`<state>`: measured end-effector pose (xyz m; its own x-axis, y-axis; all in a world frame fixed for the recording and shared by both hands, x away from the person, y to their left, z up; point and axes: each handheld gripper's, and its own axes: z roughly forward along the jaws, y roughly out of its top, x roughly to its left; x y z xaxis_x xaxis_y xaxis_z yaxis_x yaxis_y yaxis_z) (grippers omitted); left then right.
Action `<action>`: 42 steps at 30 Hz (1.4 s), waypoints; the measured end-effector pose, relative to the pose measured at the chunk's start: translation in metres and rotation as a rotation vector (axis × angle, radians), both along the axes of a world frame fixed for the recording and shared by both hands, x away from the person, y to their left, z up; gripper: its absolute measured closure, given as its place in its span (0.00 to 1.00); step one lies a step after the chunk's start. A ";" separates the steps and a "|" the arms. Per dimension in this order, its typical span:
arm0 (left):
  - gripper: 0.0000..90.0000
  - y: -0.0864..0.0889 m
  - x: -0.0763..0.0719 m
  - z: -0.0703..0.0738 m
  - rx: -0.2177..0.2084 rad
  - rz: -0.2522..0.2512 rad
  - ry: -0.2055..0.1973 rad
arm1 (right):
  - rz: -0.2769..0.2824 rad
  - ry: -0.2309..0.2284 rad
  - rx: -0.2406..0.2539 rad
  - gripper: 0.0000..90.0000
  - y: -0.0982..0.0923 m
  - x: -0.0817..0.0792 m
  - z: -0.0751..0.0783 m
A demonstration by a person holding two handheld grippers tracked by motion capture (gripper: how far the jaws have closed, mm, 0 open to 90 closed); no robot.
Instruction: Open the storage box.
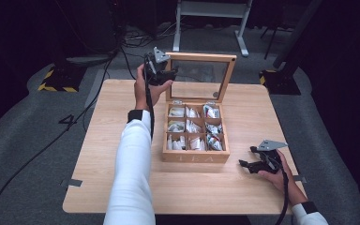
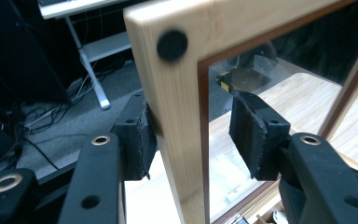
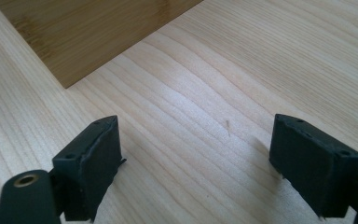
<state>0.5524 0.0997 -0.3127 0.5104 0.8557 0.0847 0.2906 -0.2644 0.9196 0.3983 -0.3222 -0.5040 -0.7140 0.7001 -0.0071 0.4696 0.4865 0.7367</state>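
The left claw point(image 2: 193, 135) is gripping the upright glass-paned wooden lid point(image 2: 177, 93) of the wooden tea box point(image 1: 195, 157) by its side frame. The right claw point(image 3: 196, 163) is hovering wide open over the pale wooden surface point(image 3: 242, 70), just right of the box.

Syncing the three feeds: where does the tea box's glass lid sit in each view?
High view: lid stands open at top centre, behind the compartments; left gripper at its left frame edge.
Left gripper view: lid frame runs up the middle, between the two jaws, glass pane to its right.
Right gripper view: not in it; open right gripper over the table.
Shared landmark: light wooden table.
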 end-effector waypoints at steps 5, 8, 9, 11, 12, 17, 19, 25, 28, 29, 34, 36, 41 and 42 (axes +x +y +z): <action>0.59 -0.001 0.009 -0.015 -0.006 0.033 0.030 | -0.002 0.001 0.000 0.18 0.000 0.000 0.000; 0.60 -0.004 0.015 -0.028 0.009 0.058 0.066 | -0.001 0.001 -0.001 0.18 0.000 0.000 0.000; 0.61 -0.003 0.016 -0.031 0.005 0.062 0.069 | -0.001 0.000 -0.002 0.18 0.000 0.000 0.000; 0.63 -0.002 0.019 -0.036 0.006 0.065 0.090 | -0.001 0.000 -0.002 0.18 0.000 0.000 0.000; 0.62 -0.003 0.020 -0.038 0.014 0.070 0.090 | -0.001 0.000 -0.001 0.18 0.000 0.000 0.000; 0.61 -0.005 0.020 -0.045 0.047 0.081 0.111 | -0.001 0.000 -0.001 0.18 0.000 0.000 0.000; 0.59 -0.007 0.020 -0.049 0.083 0.083 0.123 | -0.001 0.000 -0.002 0.18 0.000 0.000 0.000; 0.61 -0.007 0.023 -0.074 0.151 0.075 0.195 | -0.001 0.001 -0.001 0.18 0.000 0.000 0.000; 0.61 -0.005 0.023 -0.085 0.146 0.051 0.229 | -0.001 0.001 -0.001 0.18 0.000 0.000 0.000; 0.60 -0.004 0.023 -0.087 0.147 0.043 0.235 | -0.001 0.001 -0.001 0.18 0.000 0.000 0.000; 0.59 0.000 0.021 -0.100 0.156 0.033 0.275 | -0.001 0.001 -0.001 0.18 0.000 0.000 0.000; 0.58 0.003 0.019 -0.104 0.145 0.035 0.278 | -0.001 0.001 -0.001 0.18 0.000 0.000 0.000; 0.54 0.008 0.016 -0.103 0.142 0.042 0.273 | 0.000 0.001 -0.001 0.18 0.000 0.000 0.000; 0.52 0.010 0.014 -0.099 0.138 0.044 0.261 | 0.000 0.001 -0.001 0.18 0.000 0.000 0.000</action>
